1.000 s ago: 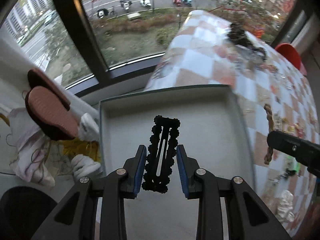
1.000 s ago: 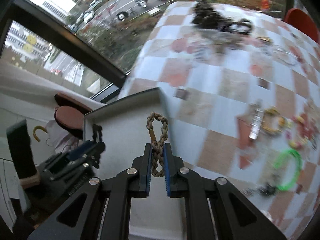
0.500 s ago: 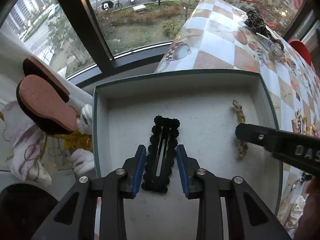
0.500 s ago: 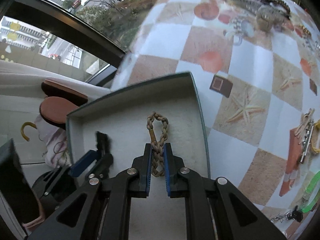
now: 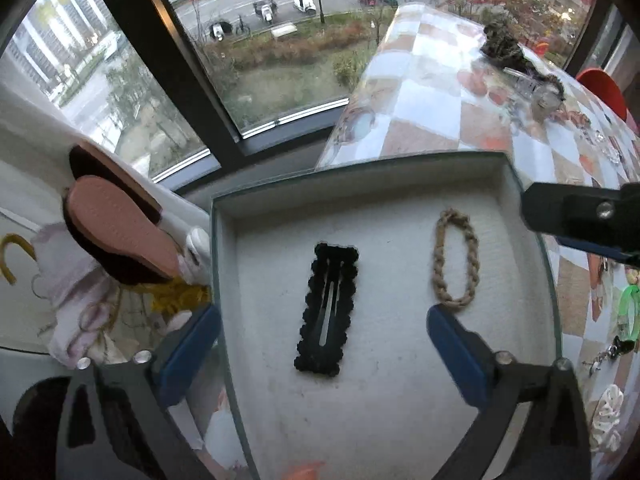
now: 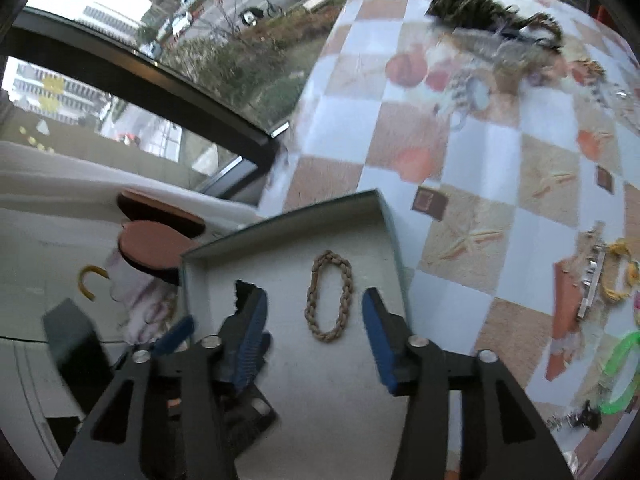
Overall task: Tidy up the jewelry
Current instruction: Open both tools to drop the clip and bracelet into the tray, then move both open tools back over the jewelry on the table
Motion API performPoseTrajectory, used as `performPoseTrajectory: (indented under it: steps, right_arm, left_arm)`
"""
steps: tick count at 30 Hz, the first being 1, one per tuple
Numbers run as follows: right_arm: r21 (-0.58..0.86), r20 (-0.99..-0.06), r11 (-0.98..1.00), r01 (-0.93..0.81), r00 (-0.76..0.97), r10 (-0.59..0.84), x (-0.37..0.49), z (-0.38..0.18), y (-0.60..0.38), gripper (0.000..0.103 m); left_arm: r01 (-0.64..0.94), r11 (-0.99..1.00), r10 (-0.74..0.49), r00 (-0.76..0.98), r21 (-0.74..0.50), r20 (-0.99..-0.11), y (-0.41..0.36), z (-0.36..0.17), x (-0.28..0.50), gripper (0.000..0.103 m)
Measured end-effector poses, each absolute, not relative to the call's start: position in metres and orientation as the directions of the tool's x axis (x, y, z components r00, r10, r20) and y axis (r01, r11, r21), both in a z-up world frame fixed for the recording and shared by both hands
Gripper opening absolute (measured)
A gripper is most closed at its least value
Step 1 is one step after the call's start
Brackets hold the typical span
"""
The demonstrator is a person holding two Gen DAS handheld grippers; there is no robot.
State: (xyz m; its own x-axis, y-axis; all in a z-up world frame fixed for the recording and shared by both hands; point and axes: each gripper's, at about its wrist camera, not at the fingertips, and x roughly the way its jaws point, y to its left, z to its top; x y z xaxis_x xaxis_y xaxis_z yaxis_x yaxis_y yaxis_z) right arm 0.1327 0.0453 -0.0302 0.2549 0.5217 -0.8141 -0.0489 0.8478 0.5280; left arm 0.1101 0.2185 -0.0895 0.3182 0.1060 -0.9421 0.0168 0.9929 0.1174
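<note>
A grey open box [image 5: 532, 216] sits at the table's edge by the window. A black scalloped hair clip [image 5: 326, 306] lies flat inside it, and a tan braided hair tie [image 5: 456, 258] lies to its right. My left gripper [image 5: 324, 346] is open above the box, its fingers wide on either side of the clip. My right gripper [image 6: 314, 334] is open, its fingers on either side of the hair tie [image 6: 329, 297] lying on the box floor [image 6: 336, 396]. The clip [image 6: 245, 294] is mostly hidden there behind the left finger.
The checkered tablecloth [image 6: 460, 160] holds several loose pieces: a dark pile [image 6: 468, 0] at the far end, a green hair clip [image 6: 622, 372], a yellow tie with a silver clip [image 6: 600, 280]. Slippers [image 5: 116, 232] and cloth lie left of the box, below the window.
Both grippers have opened. The left one let go of the black clip and the right one let go of the braided tie; both pieces now lie on the box floor.
</note>
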Motion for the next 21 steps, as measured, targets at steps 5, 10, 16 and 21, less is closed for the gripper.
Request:
performPoseTrajectory:
  steps: [5,10,16,21]
  right_arm:
    - [0.528,-0.81,0.849,0.011,0.304,0.501,0.105,-0.018,0.007,0.071]
    - [0.513,-0.828,0.848,0.135,0.337,0.448,0.068,-0.02,-0.054,0.08]
    - [0.468,-0.865,0.834,0.293,0.343,0.365,0.03,-0.028,-0.131,0.08]
    - [0.427,-0.893,0.811,0.4,0.33,0.307,-0.003,-0.04,-0.18,0.08]
  left_arm:
    - [0.1,0.988,0.082,0.317,0.119,-0.945,0.194,-0.075,0.102,0.103]
    - [0.156,0.982,0.052,0.324,0.108,-0.944,0.164,-0.062,0.095,0.103]
    - [0.257,0.964,-0.009,0.297,0.071,-0.955,0.116,-0.059,0.087,0.103]
    - [0.384,0.921,-0.052,0.284,0.064,-0.957,0.071,-0.058,0.071,0.103]
